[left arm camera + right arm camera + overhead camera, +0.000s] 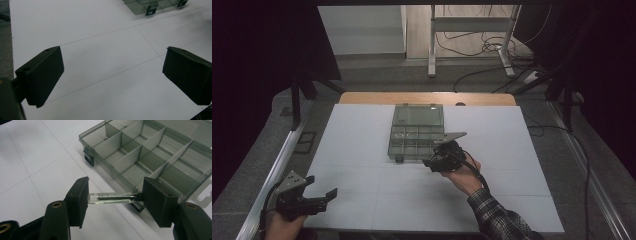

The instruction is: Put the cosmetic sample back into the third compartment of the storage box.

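Note:
A clear compartment box (417, 132) lies open in the middle of the white board, its lid folded back; its divided tray (150, 157) fills the upper part of the right gripper view. My right gripper (443, 156) hovers at the box's near right corner. It is shut endwise on a small clear glass tube (112, 197) with a dark strip inside, held level between the jaws (115, 199) just outside the box's front wall. My left gripper (319, 187) rests low at the board's near left corner, open, with bare board between its pads (47, 75).
The white board (362, 150) covers a wooden table; grey carpet and metal rails run along both sides. Two black latches (151, 10) stick out from the box's front wall. Table legs and loose cables (492, 47) lie on the floor beyond.

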`<action>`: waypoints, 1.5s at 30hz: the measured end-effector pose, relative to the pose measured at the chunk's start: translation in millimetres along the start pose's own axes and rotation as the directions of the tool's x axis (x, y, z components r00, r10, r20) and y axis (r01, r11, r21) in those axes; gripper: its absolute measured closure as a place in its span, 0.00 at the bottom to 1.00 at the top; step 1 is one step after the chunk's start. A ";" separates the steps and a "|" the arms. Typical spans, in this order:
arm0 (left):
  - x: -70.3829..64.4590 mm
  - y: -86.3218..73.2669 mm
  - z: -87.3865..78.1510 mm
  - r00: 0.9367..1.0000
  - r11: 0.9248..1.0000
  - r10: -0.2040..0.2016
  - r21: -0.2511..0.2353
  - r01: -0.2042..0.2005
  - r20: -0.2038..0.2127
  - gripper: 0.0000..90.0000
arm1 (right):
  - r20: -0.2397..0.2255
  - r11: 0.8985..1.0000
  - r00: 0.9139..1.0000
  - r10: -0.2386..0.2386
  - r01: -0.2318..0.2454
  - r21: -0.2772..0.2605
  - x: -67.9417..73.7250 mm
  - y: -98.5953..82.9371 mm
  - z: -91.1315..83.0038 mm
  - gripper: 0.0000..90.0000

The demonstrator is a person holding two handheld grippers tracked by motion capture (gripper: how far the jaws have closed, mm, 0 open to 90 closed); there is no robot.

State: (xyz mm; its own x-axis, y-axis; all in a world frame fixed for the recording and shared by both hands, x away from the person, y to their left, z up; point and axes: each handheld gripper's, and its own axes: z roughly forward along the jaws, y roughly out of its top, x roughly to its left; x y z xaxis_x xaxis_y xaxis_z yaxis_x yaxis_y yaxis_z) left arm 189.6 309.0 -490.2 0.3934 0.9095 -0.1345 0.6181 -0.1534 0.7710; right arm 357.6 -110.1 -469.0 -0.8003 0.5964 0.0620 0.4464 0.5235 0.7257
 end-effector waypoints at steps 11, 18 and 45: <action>0.5 0.0 0.2 1.000 1.000 -0.005 -0.001 0.005 0.003 0.04 | 0.015 1.000 1.000 0.003 -0.003 -0.001 -9.6 10.9 10.4 0.44; 1.0 -0.1 0.2 1.000 1.000 -0.009 -0.002 0.009 0.006 0.04 | 0.024 1.000 1.000 0.009 -0.009 0.002 -17.0 18.4 18.3 0.44; 1.4 0.0 0.4 1.000 1.000 -0.009 -0.002 0.009 0.014 0.04 | 0.062 1.000 0.998 0.027 -0.028 0.003 -39.5 40.6 47.8 0.44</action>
State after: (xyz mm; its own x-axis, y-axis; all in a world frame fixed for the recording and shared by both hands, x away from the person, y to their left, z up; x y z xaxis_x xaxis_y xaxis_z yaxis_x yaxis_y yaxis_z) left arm 190.4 310.1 -490.6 0.3972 0.9053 -0.1507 0.6208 -0.1441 0.7706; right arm 426.5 -83.3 -474.7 -0.7616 0.6469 0.0395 0.4695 0.5087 0.7217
